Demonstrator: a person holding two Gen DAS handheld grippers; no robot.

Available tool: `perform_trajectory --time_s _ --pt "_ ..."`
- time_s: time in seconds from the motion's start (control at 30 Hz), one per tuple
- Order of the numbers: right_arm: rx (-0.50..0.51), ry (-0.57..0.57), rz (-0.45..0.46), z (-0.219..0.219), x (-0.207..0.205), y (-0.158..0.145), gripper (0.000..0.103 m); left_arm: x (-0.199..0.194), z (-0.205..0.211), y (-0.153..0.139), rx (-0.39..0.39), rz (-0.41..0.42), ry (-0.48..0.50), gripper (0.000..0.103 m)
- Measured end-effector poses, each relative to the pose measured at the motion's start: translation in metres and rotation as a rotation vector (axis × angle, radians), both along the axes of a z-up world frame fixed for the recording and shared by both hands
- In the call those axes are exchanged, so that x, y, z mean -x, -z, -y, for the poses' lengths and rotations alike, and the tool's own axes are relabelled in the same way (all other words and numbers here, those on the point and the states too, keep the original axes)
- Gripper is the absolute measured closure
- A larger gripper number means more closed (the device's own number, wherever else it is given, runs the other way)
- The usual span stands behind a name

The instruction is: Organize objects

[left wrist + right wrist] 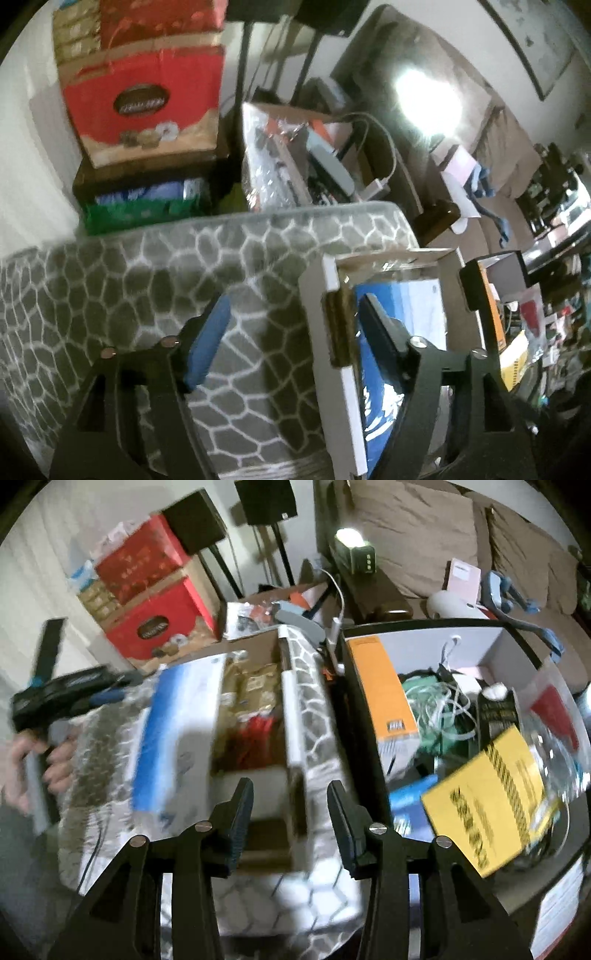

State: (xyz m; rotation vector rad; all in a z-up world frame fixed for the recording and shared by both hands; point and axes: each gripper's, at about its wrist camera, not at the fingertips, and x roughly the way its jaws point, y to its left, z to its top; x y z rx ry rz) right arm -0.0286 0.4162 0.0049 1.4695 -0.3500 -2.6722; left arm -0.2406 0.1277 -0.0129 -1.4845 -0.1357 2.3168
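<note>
Cardboard box (255, 716) with patterned grey sides sits between the tongs, a blue-and-white packet (177, 738) lying across it — partly packed, I judge, while the dark bin (436, 627) beside it remains jumbled. Right gripper (290, 821) gapes wide, empty; left gripper (291, 339) likewise — only the right view shows the bin's contents.

Open boxes: two, one patterned box (314, 716) and one black box (360, 701). Red cartons: two, stacked, the lower (162, 627) under the upper (142, 563). Speakers on stands: two, the left (195, 520) and the right (266, 500). Yellow booklets: one (487, 797). Orange packs: one (380, 686). Blue-and-white packs: one (177, 734). Lamps: one (354, 552).
</note>
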Motion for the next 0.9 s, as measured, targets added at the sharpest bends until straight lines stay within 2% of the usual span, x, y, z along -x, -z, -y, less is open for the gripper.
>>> perform_trajectory --time_s 0.07,0.23,0.4,0.5,0.67,0.9 --pt "0.04 0.001 -0.011 0.003 -0.017 -0.004 0.052 0.004 -0.006 -0.003 -0.009 -0.009 0.027 0.028" --pt "0.209 -0.024 0.005 0.017 -0.039 0.001 0.052 0.017 -0.018 0.002 -0.014 0.018 0.056 0.028" --pt "0.403 -0.015 0.043 0.027 -0.038 0.024 0.052 0.021 -0.023 0.012 -0.046 0.041 0.074 0.028" --pt "0.539 0.01 0.103 0.028 -0.033 0.041 0.052 0.024 -0.025 0.019 -0.072 0.055 0.075 0.028" --pt "0.578 0.062 0.101 0.027 -0.033 0.048 0.052 0.028 -0.027 0.024 -0.088 0.059 0.082 0.028" --pt "0.715 0.151 0.106 0.022 -0.036 0.07 0.052 0.032 -0.034 0.03 -0.121 0.073 0.122 0.028"
